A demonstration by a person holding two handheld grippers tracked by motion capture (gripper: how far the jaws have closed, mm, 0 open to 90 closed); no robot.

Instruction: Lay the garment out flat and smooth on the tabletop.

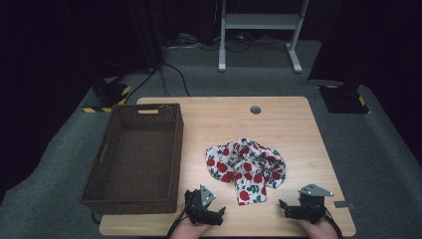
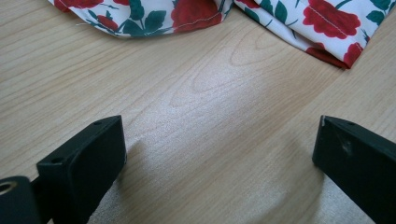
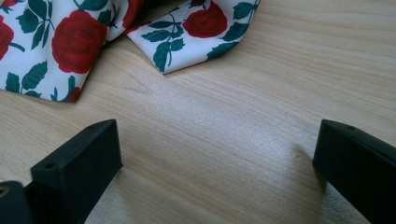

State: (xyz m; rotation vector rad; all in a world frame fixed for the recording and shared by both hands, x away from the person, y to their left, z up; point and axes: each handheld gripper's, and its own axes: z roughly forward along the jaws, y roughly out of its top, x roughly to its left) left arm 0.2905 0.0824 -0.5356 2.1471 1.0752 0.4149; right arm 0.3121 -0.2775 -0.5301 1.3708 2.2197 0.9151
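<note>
Nearest to us, the left gripper (image 1: 220, 211) and right gripper (image 1: 281, 205) rest low at the near edge of the table (image 1: 293, 129), each with its jaws standing wide apart and nothing between them; in both gripper views we see bare wood between the black jaws. Just beyond them, between the two, lies the cloth (image 1: 246, 168), a white fabric with red roses, crumpled in a loose heap near the middle of the table and touched by neither gripper. Its near corners lie close ahead of each gripper. To the left, the basket (image 1: 171, 154) stands with no cloth in it. We judge that the work has not begun: the cloth remains to be gripped and handled, perhaps placed in the basket.
</note>
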